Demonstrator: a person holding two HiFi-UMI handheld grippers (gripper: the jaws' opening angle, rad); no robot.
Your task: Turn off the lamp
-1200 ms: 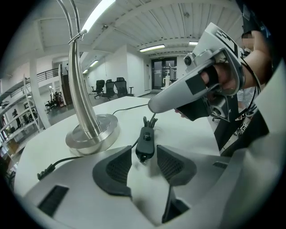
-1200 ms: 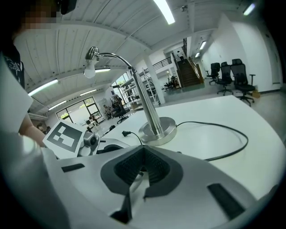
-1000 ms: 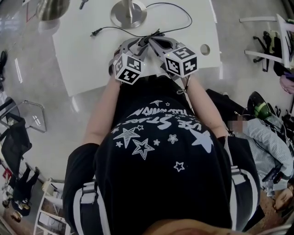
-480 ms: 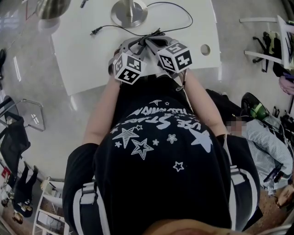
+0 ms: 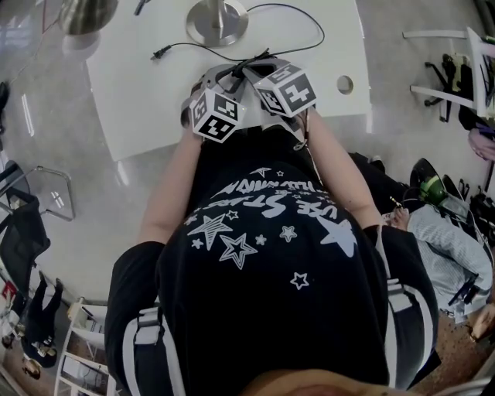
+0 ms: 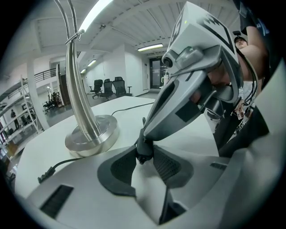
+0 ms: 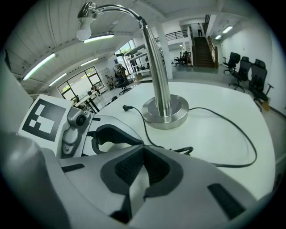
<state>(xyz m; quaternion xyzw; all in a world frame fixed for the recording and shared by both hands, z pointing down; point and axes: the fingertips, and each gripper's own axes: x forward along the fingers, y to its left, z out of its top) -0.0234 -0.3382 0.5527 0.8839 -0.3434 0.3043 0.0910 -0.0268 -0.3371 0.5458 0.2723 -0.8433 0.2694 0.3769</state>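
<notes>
Head view has the brushed-metal lamp (image 5: 216, 22) at 12 o'clock on the white table (image 5: 131, 93), its cord (image 5: 320, 32) looping toward the near edge. The left gripper (image 6: 144, 157) pinches the cord's small black switch (image 6: 144, 151), and the right gripper (image 7: 143, 150) is closed tip to tip. Bare tabletop lies at 9 and 3 o'clock.

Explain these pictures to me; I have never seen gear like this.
No robot: a person holds a hand tool with tongs in each hand. The head view comes from a camera on the person's head, looking down; the two gripper views come from cameras riding on the tools. On the white table are a steel lamp and its black cord, plug lying loose. The left tongs pinch a small black part of the cord, perhaps its switch. The right tongs are closed, tips right beside it.
</notes>
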